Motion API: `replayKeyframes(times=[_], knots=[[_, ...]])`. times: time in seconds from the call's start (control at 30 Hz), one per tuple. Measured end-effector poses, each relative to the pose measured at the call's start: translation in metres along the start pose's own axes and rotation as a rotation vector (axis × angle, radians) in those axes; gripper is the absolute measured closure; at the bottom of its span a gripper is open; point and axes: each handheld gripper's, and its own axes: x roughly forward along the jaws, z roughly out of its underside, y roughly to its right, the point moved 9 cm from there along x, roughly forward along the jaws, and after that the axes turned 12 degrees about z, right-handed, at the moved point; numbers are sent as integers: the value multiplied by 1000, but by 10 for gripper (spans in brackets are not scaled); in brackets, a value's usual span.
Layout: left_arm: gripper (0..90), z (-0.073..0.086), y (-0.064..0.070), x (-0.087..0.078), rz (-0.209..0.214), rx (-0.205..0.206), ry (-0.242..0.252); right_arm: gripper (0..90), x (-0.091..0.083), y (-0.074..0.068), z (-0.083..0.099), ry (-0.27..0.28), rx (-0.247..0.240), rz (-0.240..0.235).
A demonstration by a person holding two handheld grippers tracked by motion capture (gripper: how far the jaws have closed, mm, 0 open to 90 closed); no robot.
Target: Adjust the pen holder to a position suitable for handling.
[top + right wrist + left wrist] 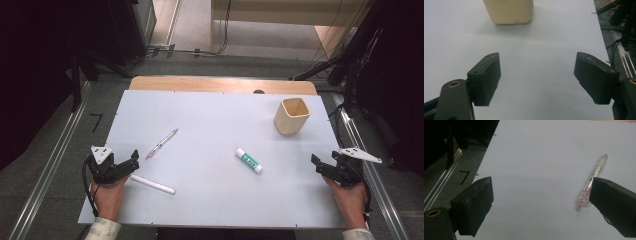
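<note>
Things on the white table come to four: one clear pen with a pink core, one white pen, one glue stick and one cream cup. Two hand-held grippers rest at the near corners, one in each hand. The left hand-held gripper sits at the near left, released, its jaws wide apart and holding nothing; the white pen lies just beside its tip, and the clear pen lies a little farther up the table, slanting away. The right hand-held gripper sits at the near right edge, also released and empty, well apart from the glue stick and from the cup at the far right. The left gripper view shows the clear pen up close, its pink end just beside the right-hand jaw though not between the jaws, and a "7" marked on the floor beside the table. The right gripper view shows the base of the cup straight ahead and bare table between the jaws. The high view alone takes in the glue stick and the white pen.
</note>
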Motion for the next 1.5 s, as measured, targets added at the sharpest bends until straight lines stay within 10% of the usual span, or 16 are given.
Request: replayKeyframes(times=[1.1,1.5], knots=[[61,2,-4,-2,-9,-9,-3,222,33,-14,-100,61,30,-41],[61,2,-5,-2,-8,-10,-8,234,45,-12,-112,49,43,-38]])
